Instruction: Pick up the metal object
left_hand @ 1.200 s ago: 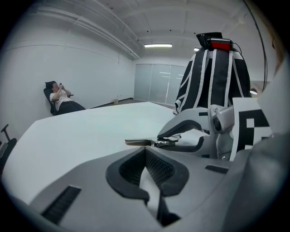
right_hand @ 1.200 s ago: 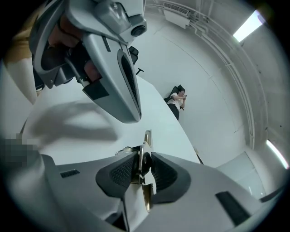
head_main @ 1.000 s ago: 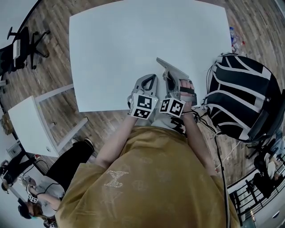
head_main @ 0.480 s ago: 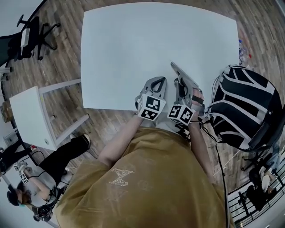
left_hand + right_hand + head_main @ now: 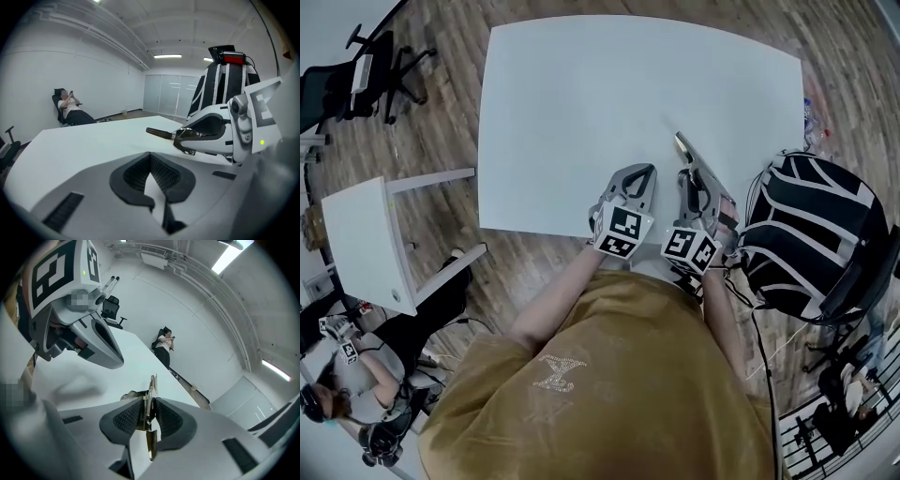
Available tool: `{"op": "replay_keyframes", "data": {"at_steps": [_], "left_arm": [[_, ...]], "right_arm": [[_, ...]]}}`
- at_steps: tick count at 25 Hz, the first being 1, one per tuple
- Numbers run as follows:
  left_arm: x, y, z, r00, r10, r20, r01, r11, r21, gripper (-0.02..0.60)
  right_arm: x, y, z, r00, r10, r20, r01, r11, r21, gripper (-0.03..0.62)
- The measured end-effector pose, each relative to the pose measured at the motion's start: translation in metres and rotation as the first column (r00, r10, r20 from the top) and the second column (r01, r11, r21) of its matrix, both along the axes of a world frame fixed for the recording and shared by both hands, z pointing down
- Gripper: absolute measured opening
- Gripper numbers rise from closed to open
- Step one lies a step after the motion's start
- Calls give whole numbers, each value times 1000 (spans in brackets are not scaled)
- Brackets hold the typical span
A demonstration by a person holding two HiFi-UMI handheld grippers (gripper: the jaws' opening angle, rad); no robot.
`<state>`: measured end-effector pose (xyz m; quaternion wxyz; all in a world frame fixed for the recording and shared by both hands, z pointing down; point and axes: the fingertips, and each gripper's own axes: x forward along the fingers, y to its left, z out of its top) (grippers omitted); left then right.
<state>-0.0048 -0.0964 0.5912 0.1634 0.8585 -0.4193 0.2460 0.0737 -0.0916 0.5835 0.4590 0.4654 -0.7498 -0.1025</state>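
Note:
The metal object (image 5: 684, 150) is a thin, flat metal piece with a dark handle end. It sticks forward out of my right gripper (image 5: 698, 183) over the white table (image 5: 609, 84). In the right gripper view its edge stands upright between the pads, and my right gripper (image 5: 149, 406) is shut on it. The left gripper view shows the object's (image 5: 161, 133) dark tip poking from the right gripper (image 5: 206, 133). My left gripper (image 5: 639, 173) sits just left of the right one at the table's near edge. Its pads (image 5: 161, 171) meet with nothing between them.
A black-and-white striped bag (image 5: 811, 234) stands close to the right of the table. A small white table (image 5: 366, 239) and an office chair (image 5: 356, 75) are to the left. One person sits on the floor at lower left (image 5: 356, 394); another sits far back (image 5: 70, 108).
The head view has swung, so the table and both grippers sit further right in frame. The grippers stay side by side, and the right one keeps its hold on the metal object.

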Motion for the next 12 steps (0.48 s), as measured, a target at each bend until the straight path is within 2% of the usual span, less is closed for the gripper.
{"op": "replay_keyframes", "data": {"at_steps": [12], "left_arm": [[-1,-14,-35,999,-23,-35,26,996,87,6]], "right_arm": [[13,-4,-28,996,63,65,-66,997,44,92]]}}
